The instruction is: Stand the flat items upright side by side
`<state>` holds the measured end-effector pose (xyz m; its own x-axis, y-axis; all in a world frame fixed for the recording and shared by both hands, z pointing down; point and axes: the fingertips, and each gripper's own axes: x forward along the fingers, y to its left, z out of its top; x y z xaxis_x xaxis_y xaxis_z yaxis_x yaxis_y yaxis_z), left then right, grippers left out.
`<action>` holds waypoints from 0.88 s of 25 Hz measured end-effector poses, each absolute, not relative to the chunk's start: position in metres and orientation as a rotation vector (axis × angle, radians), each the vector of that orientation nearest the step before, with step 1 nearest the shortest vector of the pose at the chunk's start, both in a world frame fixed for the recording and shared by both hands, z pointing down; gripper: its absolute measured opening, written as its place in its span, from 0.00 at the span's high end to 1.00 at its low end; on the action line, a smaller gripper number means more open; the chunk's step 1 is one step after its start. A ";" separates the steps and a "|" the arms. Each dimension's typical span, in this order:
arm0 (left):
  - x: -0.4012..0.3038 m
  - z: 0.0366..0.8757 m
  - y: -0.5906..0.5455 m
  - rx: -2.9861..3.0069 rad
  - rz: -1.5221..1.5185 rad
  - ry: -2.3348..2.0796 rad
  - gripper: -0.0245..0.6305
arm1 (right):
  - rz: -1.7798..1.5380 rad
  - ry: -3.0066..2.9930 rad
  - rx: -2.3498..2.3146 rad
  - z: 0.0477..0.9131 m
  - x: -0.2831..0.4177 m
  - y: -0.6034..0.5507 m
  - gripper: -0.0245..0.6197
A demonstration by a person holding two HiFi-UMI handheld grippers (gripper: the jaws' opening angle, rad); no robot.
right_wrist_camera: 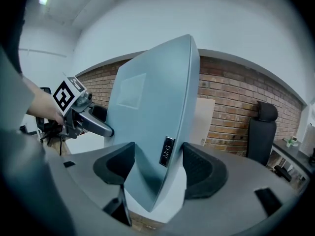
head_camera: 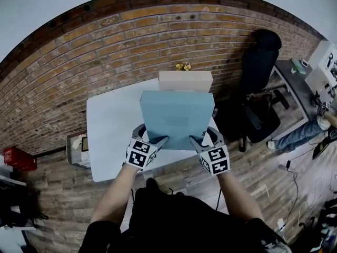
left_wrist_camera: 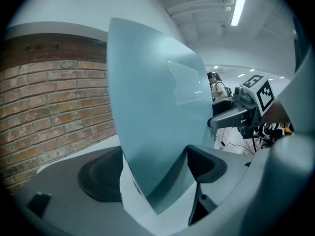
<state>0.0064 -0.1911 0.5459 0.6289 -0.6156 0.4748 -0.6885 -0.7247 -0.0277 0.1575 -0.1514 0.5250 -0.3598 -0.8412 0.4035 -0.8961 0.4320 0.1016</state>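
I hold a light blue flat box (head_camera: 176,117) up over the white table (head_camera: 113,136), one gripper on each lower corner. My left gripper (head_camera: 152,139) is shut on the lower left corner; in the left gripper view the box (left_wrist_camera: 152,107) fills the space between the pads of that gripper (left_wrist_camera: 157,171). At the lower right corner my right gripper (head_camera: 202,139) has the box (right_wrist_camera: 152,107) between its pads (right_wrist_camera: 197,168), and the gripper (right_wrist_camera: 157,166) is tightening on it. A beige flat box (head_camera: 185,81) stands upright at the table's far edge, also visible as a beige box (right_wrist_camera: 204,122) past the blue one.
A brick wall runs behind the table. A black office chair (head_camera: 260,88) stands to the right, with a seated person's legs (head_camera: 305,133) further right. A low stand with clutter (head_camera: 79,149) sits at the table's left, and a red crate (head_camera: 18,158) beyond it.
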 end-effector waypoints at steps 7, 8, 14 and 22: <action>0.021 0.550 -0.216 2.727 0.699 -1.099 0.32 | 0.180 -2.210 1.536 0.538 0.169 -0.170 0.49; 0.023 0.552 -0.221 2.732 0.705 -1.087 0.32 | 0.195 -2.208 1.548 0.539 0.169 -0.173 0.49; 0.027 0.565 -0.249 2.734 0.691 -1.012 0.33 | 0.214 -2.138 1.573 0.551 0.172 -0.198 0.50; 0.046 0.581 -0.265 2.676 0.720 -1.028 0.35 | 0.263 -2.117 1.520 0.573 0.194 -0.221 0.50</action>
<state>0.0459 -0.2647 0.5814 0.6428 -0.5791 0.5014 -0.6691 -0.7432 -0.0006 0.1942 -0.2213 0.5728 -0.2382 -0.8253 0.5120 -0.9256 0.3526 0.1377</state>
